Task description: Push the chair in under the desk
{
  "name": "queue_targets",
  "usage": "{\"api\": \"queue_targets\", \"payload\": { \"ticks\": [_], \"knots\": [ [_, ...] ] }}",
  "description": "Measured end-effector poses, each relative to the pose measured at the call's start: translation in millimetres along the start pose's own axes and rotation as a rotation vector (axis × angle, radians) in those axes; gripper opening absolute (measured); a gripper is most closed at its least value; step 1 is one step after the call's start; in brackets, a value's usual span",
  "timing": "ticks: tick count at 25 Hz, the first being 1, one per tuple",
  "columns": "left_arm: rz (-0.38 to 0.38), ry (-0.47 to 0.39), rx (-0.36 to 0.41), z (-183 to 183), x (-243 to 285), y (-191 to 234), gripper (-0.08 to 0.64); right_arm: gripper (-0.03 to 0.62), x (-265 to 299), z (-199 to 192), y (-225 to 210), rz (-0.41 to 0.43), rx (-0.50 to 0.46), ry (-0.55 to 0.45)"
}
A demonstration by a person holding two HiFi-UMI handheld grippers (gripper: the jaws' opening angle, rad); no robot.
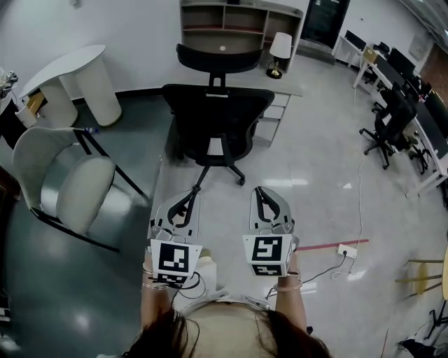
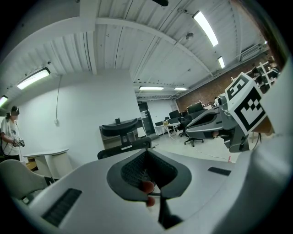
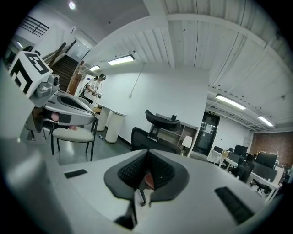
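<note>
A black office chair with a headrest stands a step ahead of me, its back towards me, facing a light desk with drawers. In the head view my left gripper and right gripper are side by side, short of the chair's wheeled base, touching nothing. Both are shut with nothing between the jaws. The left gripper view looks past its closed tips at the chair's headrest. The right gripper view shows its tips closed below the chair's back.
A pale shell chair on black legs stands at my left, with a white rounded table behind it. Shelving and a lamp sit behind the desk. More office chairs and a floor power strip are at the right.
</note>
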State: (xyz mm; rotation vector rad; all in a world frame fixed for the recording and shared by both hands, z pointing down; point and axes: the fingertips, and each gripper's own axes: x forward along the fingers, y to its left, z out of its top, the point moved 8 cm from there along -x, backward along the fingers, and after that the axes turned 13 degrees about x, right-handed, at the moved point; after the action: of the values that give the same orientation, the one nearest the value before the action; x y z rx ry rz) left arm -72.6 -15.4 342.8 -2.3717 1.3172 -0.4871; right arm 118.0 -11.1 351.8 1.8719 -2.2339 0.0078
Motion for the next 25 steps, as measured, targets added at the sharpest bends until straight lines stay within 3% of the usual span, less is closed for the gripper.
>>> {"api": "queue_targets", "payload": {
  "ticks": [5,25],
  "knots": [
    [-0.013,0.016,-0.033,3,-24,-17,0.013,0.026,-27,-3,5,-0.007,-0.006,-0.011],
    [-0.016,0.031,-0.035,17,-87,-64,0.014,0.026,-107,-27,13,-0.028,0.003,-0.006]
  ]
}}
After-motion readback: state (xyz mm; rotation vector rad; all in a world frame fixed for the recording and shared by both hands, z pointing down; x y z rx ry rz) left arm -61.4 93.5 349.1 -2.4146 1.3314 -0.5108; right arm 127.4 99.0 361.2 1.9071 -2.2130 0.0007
